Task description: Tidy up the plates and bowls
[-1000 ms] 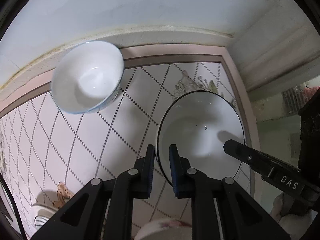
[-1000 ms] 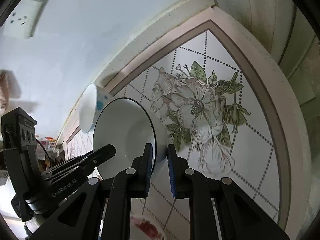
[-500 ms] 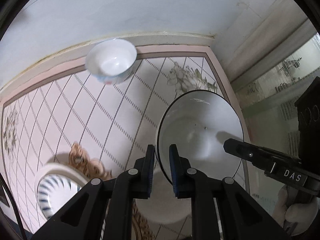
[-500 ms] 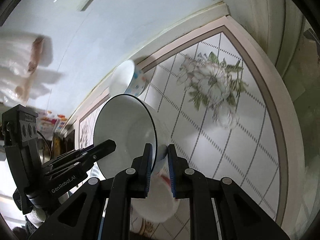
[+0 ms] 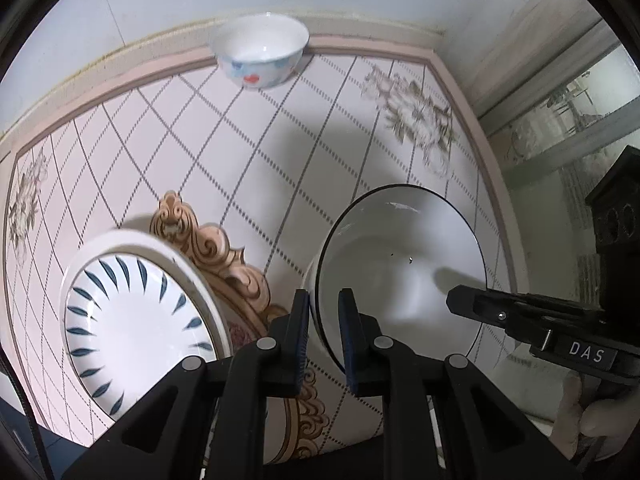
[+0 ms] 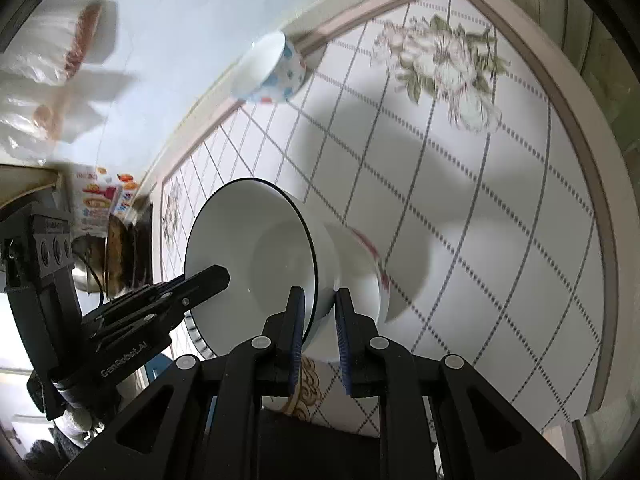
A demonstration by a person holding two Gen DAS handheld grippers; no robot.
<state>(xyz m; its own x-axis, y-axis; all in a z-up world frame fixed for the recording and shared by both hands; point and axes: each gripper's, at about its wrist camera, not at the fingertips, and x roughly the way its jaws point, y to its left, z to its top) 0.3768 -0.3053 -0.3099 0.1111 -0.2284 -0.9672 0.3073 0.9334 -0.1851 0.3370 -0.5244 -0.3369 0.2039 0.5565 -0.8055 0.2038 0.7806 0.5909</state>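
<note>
Left wrist view: your left hand-held gripper (image 5: 324, 308) and right hand-held gripper (image 6: 319, 305) each pinch the black-rimmed bowl (image 5: 400, 276) rim, frame centre; glazed, slippery, breakable.

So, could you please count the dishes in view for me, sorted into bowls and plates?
Bowls: 3 (spotted bowl by the wall, dark-rimmed bowl, blurred red-patterned bowl behind it)
Plates: 1 (blue-dashed plate)
Total: 4
</note>
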